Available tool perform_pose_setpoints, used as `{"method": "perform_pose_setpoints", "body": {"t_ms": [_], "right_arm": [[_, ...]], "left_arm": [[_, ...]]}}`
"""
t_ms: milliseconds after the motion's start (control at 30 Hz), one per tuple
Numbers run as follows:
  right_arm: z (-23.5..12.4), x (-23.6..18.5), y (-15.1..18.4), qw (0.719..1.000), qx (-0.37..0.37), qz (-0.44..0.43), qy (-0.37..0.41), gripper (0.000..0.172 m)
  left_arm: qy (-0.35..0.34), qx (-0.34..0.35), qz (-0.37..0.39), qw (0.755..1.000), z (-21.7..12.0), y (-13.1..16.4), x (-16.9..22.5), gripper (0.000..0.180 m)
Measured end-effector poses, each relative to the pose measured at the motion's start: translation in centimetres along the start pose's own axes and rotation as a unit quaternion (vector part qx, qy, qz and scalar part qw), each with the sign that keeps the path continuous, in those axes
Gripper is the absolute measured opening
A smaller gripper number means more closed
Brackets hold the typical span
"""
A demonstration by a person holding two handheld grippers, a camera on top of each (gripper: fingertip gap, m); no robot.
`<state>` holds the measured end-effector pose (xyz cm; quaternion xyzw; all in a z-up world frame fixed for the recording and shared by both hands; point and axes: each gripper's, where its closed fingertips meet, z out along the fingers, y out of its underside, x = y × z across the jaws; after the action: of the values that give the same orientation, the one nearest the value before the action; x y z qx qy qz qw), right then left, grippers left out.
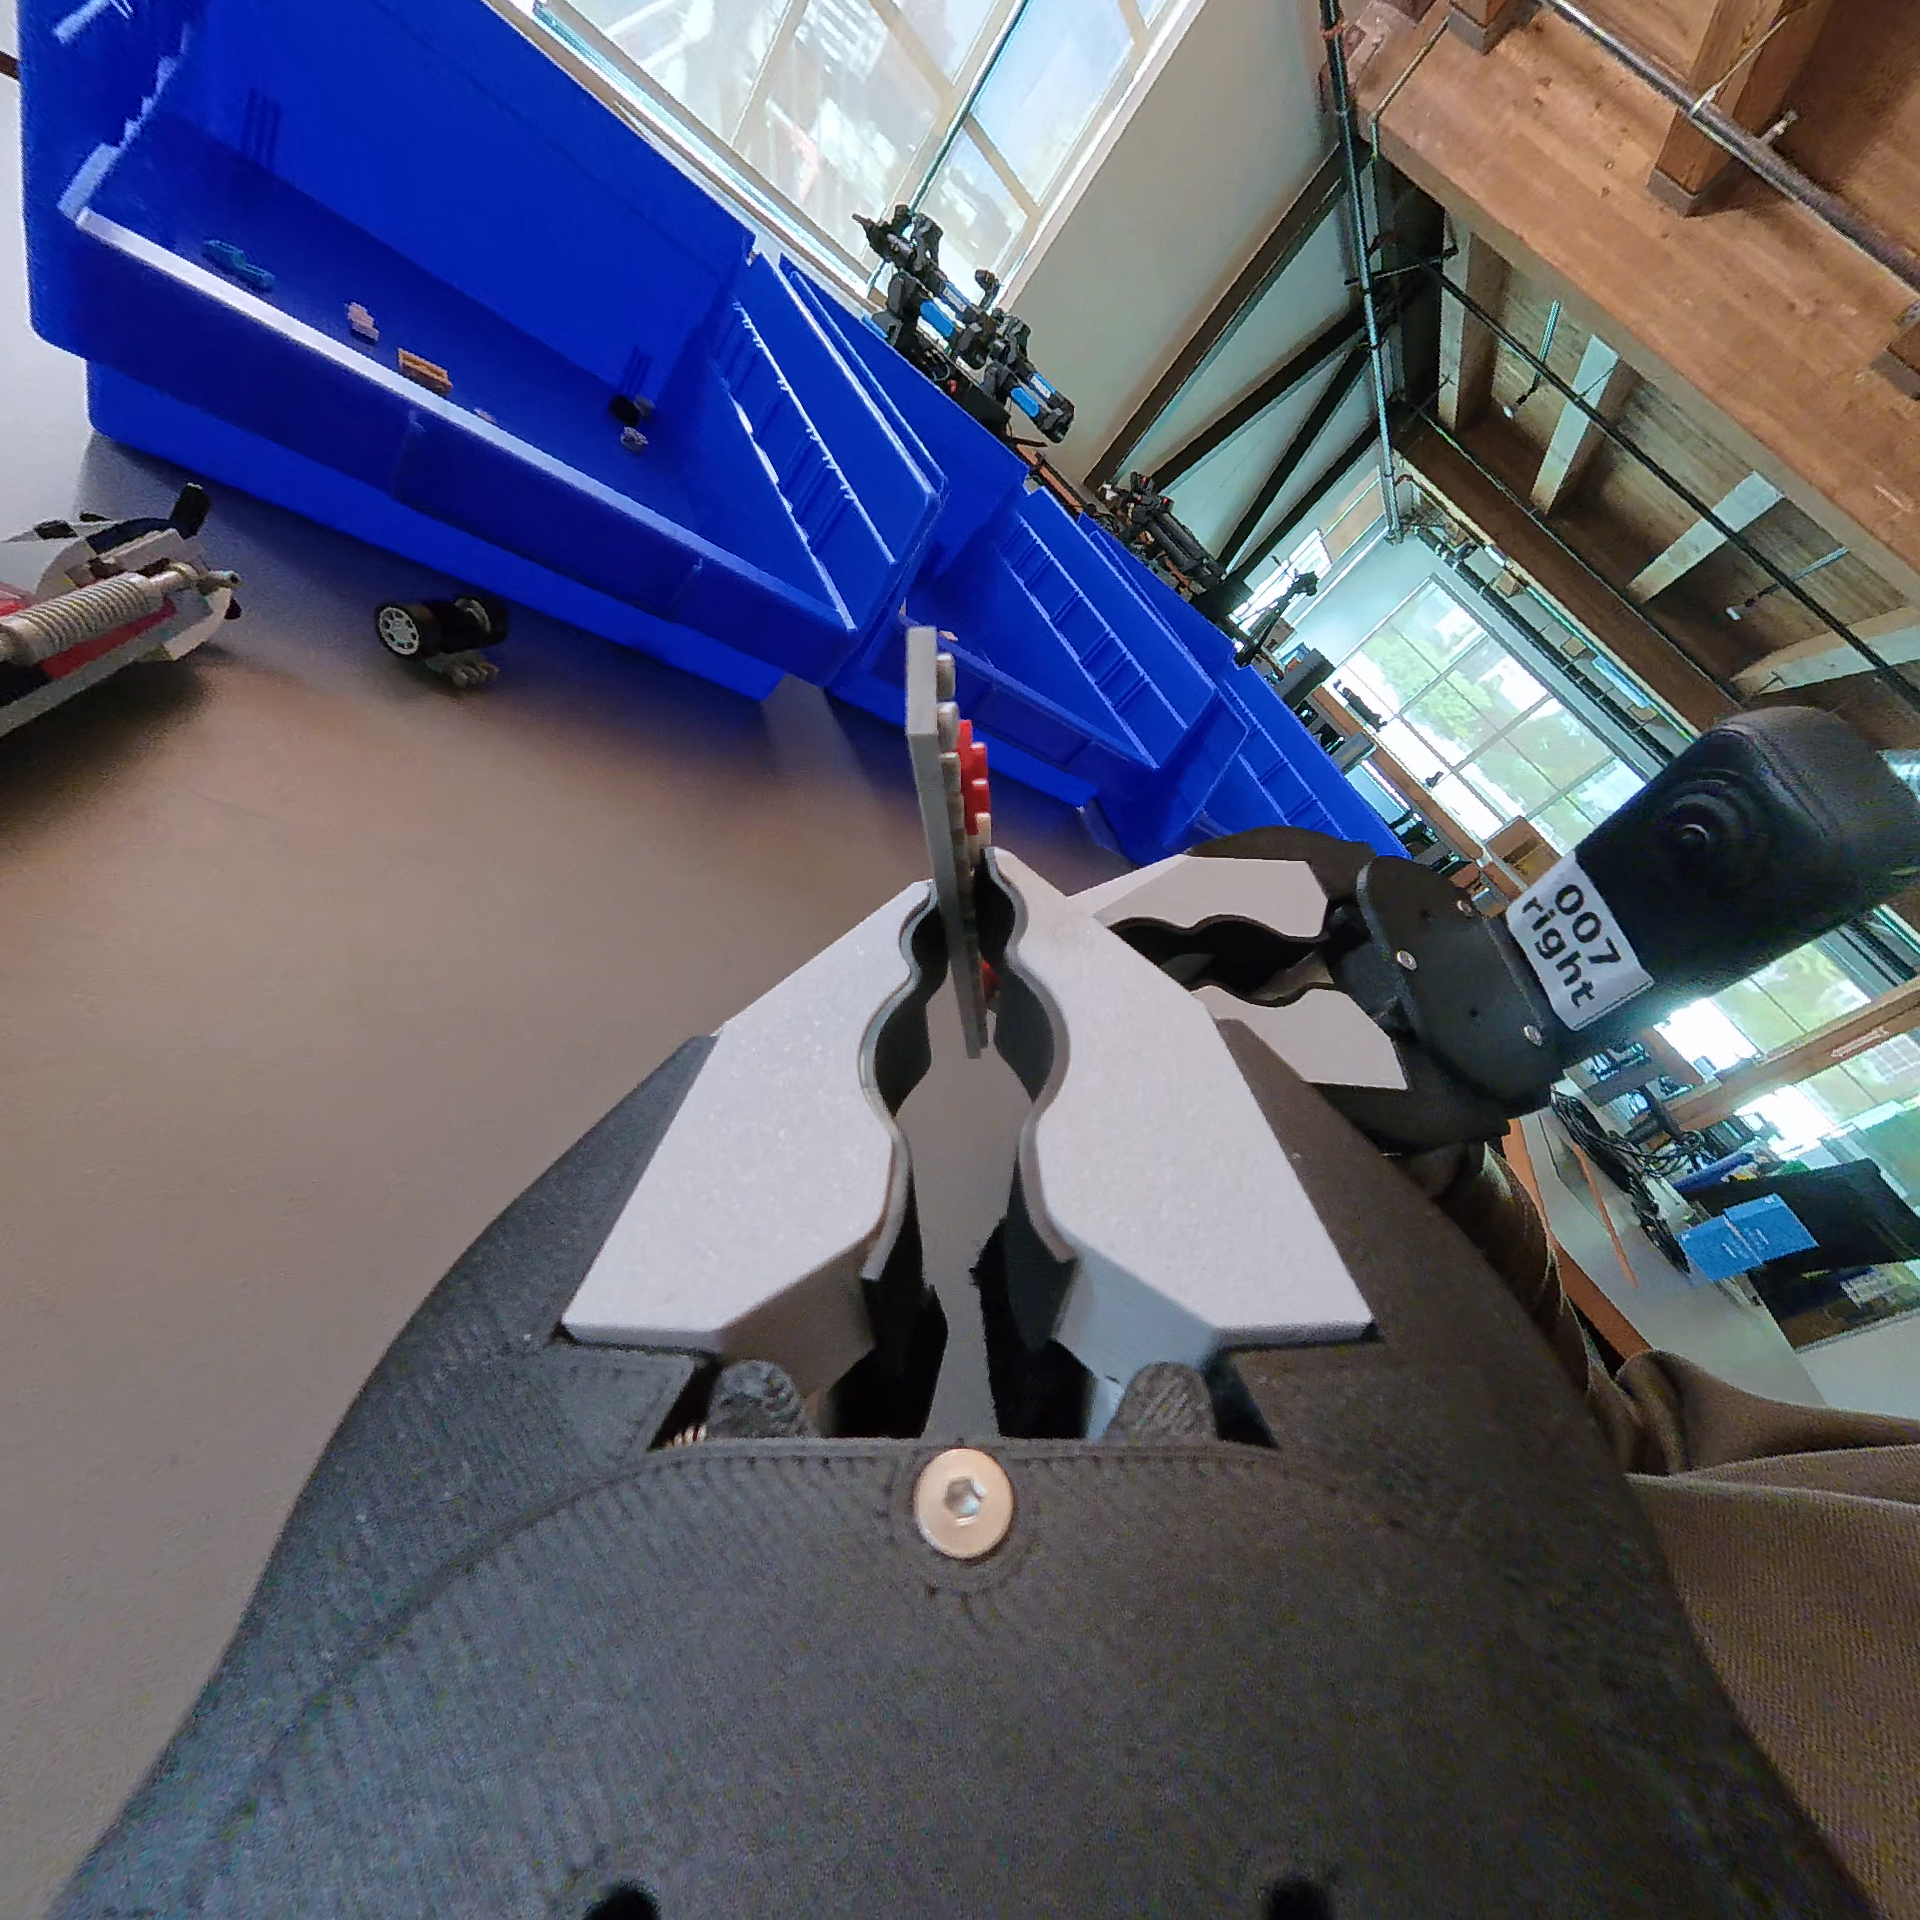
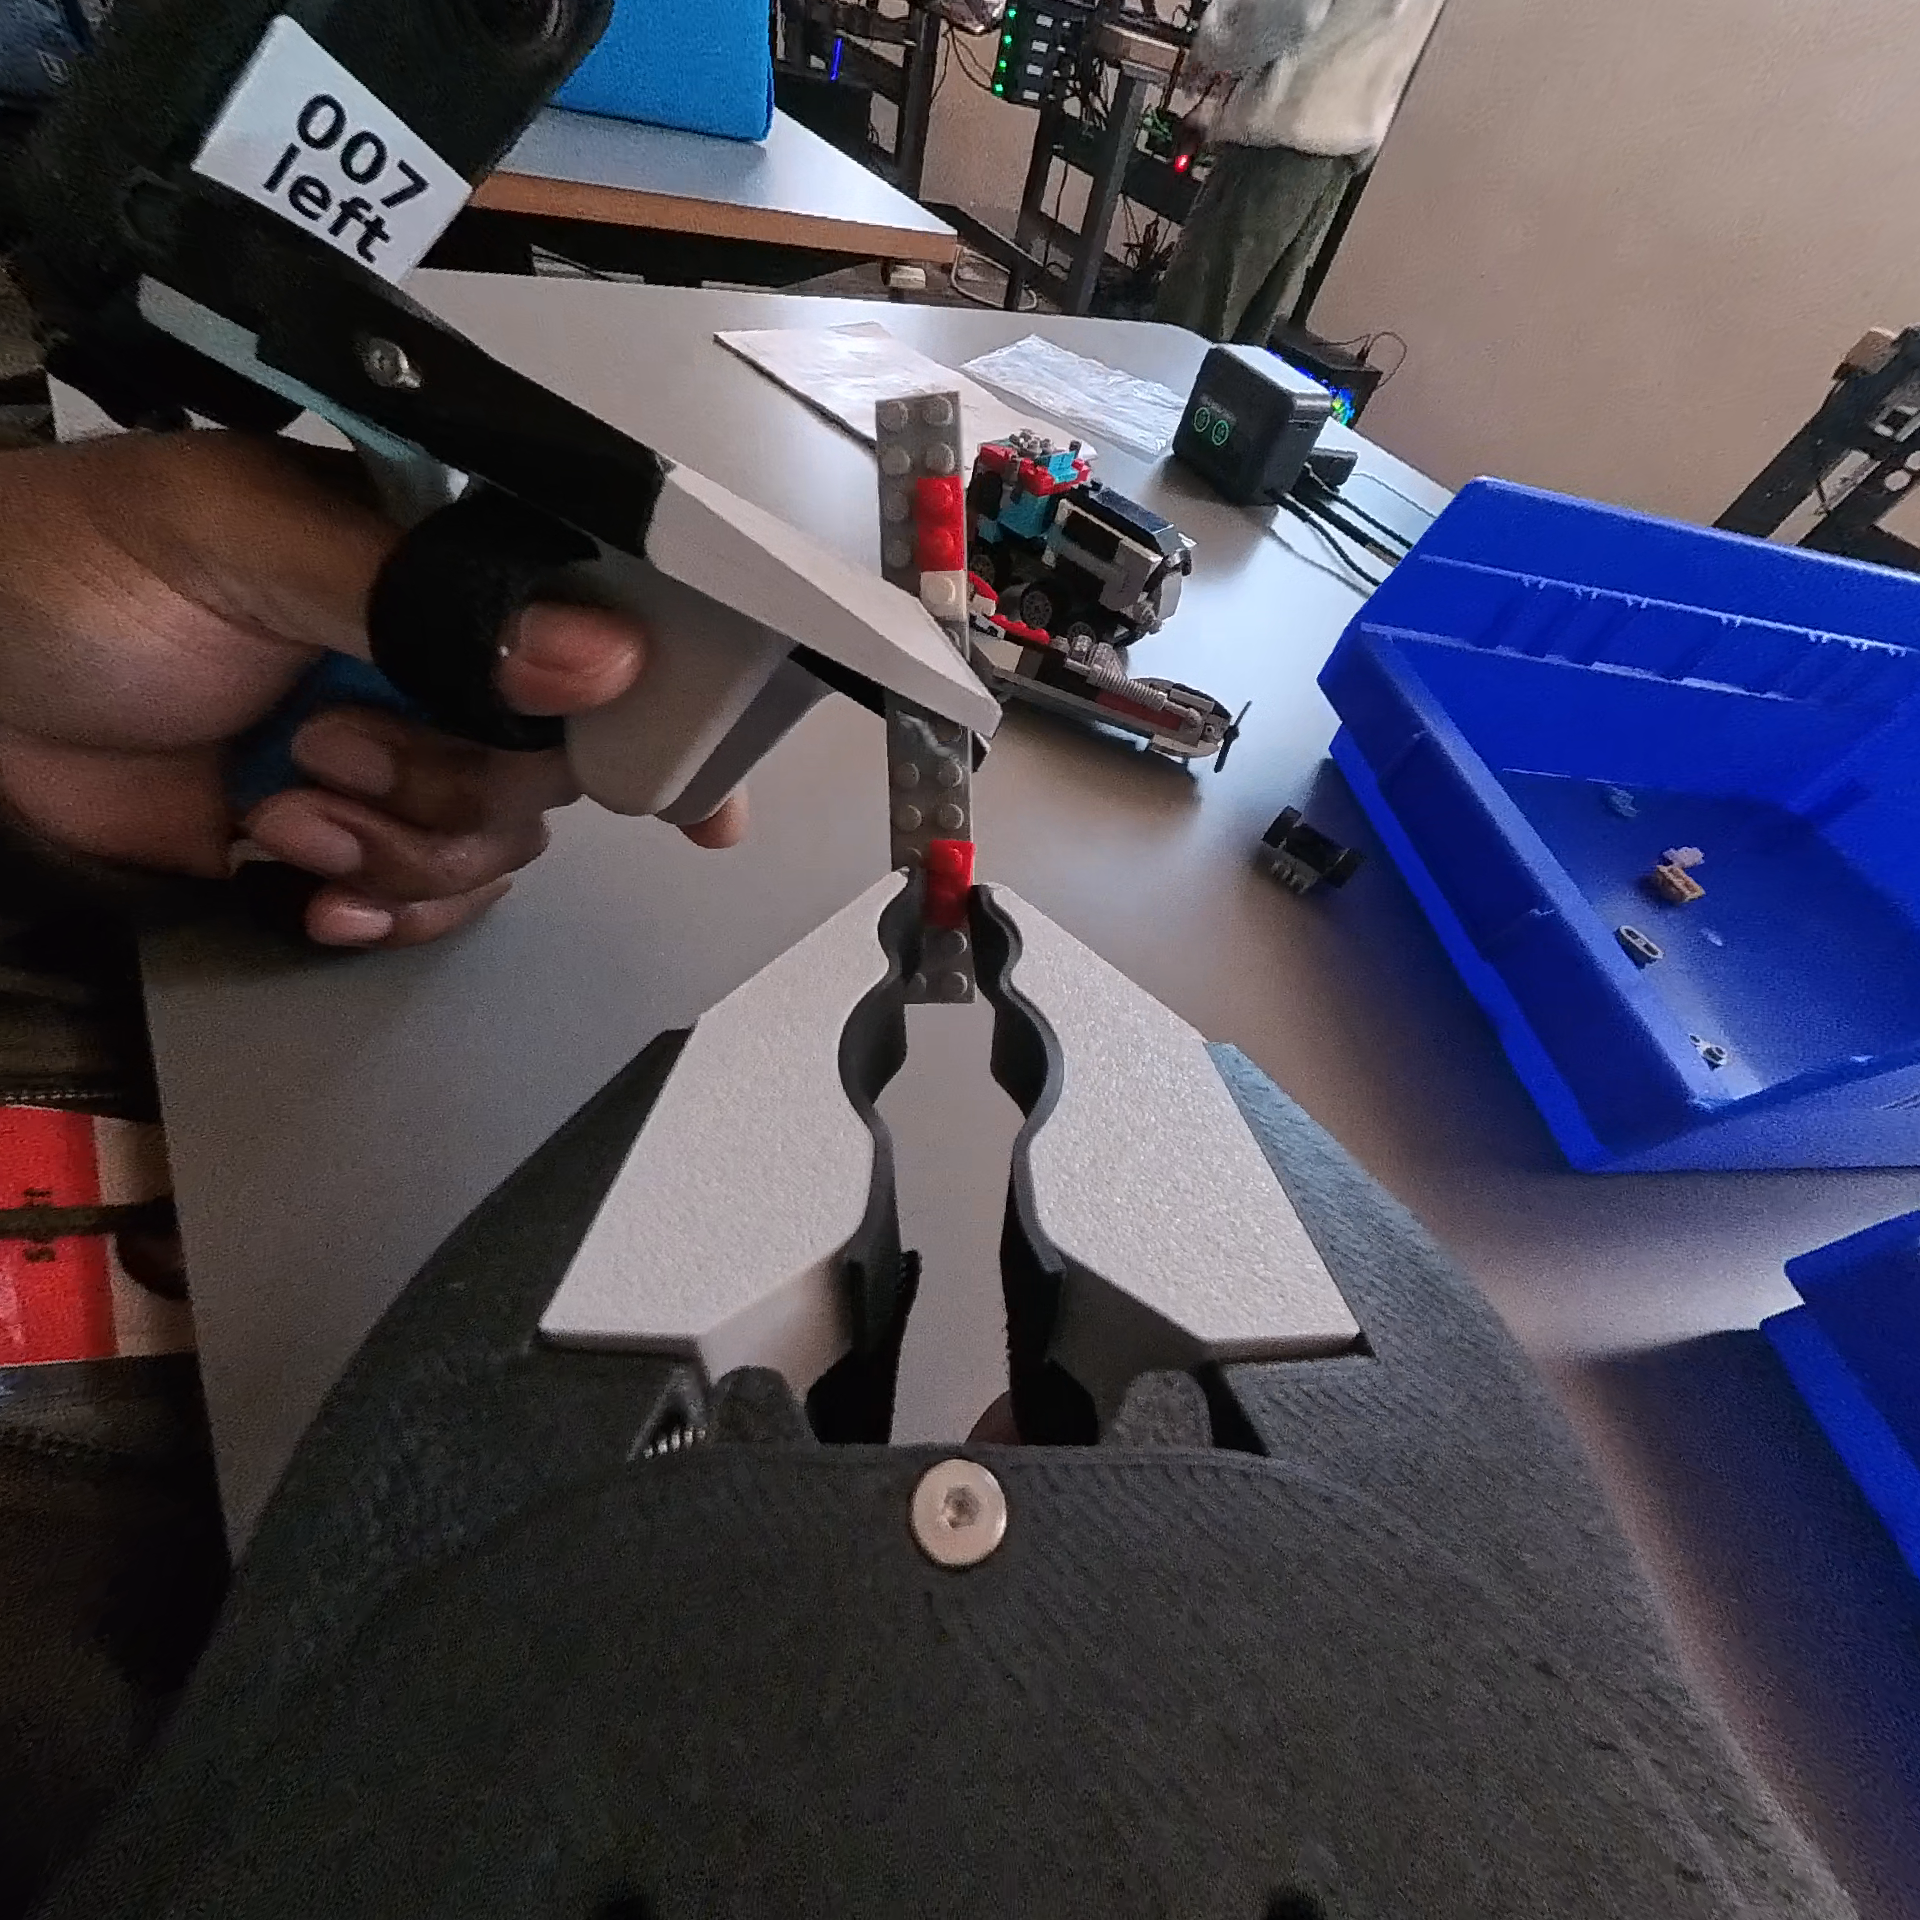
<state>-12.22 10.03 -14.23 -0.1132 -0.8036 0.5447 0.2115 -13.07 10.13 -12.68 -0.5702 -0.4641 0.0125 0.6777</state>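
Grey bench below, both my tools clamp one long grey studded plate in the air: left tool mid-length, right tool at its end by a red brick. I'd squeeze evenly, avoiding twist.

Each wrist camera looks closely along its own fingers; both share the grey plate and table.

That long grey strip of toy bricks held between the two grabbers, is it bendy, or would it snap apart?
The grey brick plate looks stiff: it stays straight though gripped only mid-length and at one end. It is probably light, being thin plastic. The small red bricks merely sit on its studs, so a knock or twist might pop them off.
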Motion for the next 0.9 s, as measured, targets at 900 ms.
{"method": "perform_pose_setpoints", "body": {"t_ms": [900], "right_arm": [[-9.2,21.4,3.6,0.927,-0.101,0.047,0.358,0.032]], "left_arm": [[0.019,-0.007,-0.024,1.000,0.0,0.0,0.1,0.007]]}}
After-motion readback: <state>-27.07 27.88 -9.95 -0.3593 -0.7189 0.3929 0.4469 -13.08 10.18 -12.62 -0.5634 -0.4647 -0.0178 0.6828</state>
